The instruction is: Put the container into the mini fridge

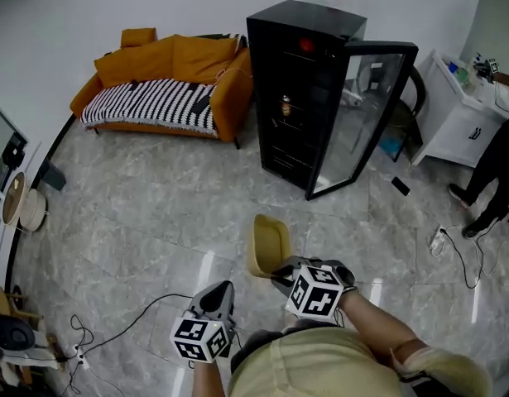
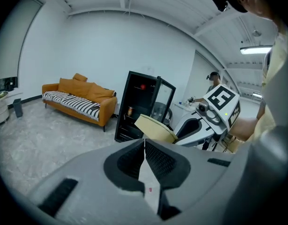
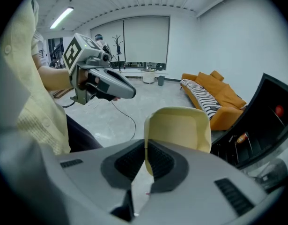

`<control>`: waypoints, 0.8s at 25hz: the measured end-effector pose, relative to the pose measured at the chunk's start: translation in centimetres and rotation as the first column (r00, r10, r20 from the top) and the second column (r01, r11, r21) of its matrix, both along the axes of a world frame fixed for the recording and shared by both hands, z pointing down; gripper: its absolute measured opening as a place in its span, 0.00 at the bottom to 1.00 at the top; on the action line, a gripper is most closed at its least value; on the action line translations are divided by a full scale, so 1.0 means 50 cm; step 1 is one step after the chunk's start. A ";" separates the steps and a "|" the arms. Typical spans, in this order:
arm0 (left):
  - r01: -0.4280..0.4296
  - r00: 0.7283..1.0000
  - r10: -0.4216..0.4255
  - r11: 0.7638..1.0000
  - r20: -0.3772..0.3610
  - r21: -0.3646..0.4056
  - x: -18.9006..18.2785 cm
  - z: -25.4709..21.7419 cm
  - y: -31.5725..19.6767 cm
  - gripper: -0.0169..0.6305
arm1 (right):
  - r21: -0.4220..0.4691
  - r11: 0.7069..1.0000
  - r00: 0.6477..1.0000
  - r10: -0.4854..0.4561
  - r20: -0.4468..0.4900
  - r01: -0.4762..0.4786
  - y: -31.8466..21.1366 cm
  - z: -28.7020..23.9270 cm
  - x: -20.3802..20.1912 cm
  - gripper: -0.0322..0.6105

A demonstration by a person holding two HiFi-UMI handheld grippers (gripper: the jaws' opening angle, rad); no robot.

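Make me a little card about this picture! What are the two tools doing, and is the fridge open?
right tool: shut on the edge of the yellow container
left tool: shut, holding nothing
mini fridge: black, across the floor
door: swung open
bottle: on a shelf inside the fridge
sofa: orange, beside the fridge

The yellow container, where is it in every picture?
Head view: container low in the middle, in the right tool.
Left gripper view: container mid-picture, before the mini fridge.
Right gripper view: container in the middle, pinched by this tool's jaws.
Shared landmark: the orange sofa, in all three.
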State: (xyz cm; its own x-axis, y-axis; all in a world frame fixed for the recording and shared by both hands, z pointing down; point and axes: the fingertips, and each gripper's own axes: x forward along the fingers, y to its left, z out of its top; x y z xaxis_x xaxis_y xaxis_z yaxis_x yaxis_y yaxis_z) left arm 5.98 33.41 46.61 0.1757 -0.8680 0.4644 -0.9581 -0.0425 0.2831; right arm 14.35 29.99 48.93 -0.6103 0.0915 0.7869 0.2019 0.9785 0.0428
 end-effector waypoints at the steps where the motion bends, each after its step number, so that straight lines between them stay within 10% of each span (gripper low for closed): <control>1: 0.017 1.000 -0.017 1.000 -0.002 -0.002 -0.005 0.003 -0.006 0.06 | 0.005 1.000 1.000 -0.012 -0.006 0.012 -0.006 0.003 0.003 0.11; 20: 0.000 0.998 -0.001 1.000 0.063 0.029 -0.080 -0.002 -0.195 0.06 | 0.059 0.998 0.998 -0.029 -0.052 0.032 -0.145 0.005 -0.078 0.11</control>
